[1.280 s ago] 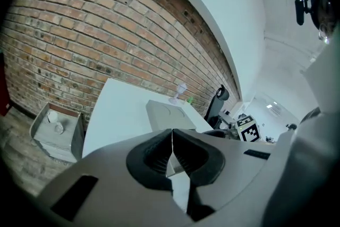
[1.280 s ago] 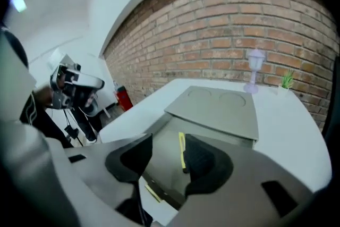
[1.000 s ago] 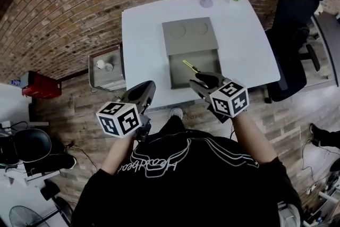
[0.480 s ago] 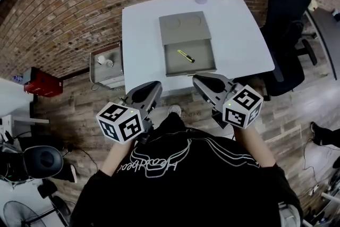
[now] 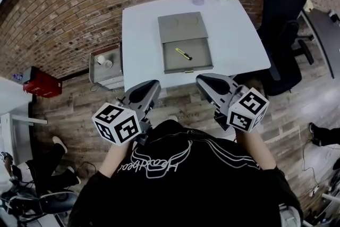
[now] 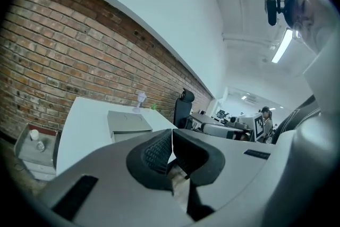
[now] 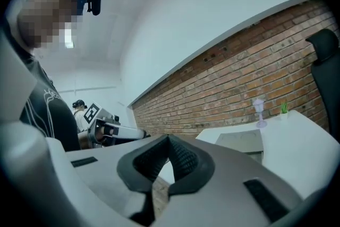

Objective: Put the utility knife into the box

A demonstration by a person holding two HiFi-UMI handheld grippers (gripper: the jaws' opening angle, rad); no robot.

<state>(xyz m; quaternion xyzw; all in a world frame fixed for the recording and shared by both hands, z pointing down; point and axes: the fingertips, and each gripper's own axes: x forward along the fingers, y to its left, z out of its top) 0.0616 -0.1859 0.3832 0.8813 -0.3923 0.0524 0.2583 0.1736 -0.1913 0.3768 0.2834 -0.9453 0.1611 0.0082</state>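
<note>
Utility knife (image 5: 184, 53) lies in the box (image 5: 205, 64), mid-table (image 5: 141, 34) ahead of you. Lid (image 5: 182, 26) sits behind it, chair (image 5: 284, 18) to your right of the table.

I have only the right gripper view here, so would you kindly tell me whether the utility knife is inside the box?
Observer: Yes. The head view shows the yellow utility knife lying flat in the open box, with nothing touching it.
Operator: Thank you. Is the left gripper carrying anything?
Observer: No. In its own view, the left gripper has its jaws together with nothing between them.
Operator: And where do the two grippers sit relative to the table?
Observer: From above, the left gripper and the right gripper are both short of the white table's near edge, over the wooden floor.
</note>
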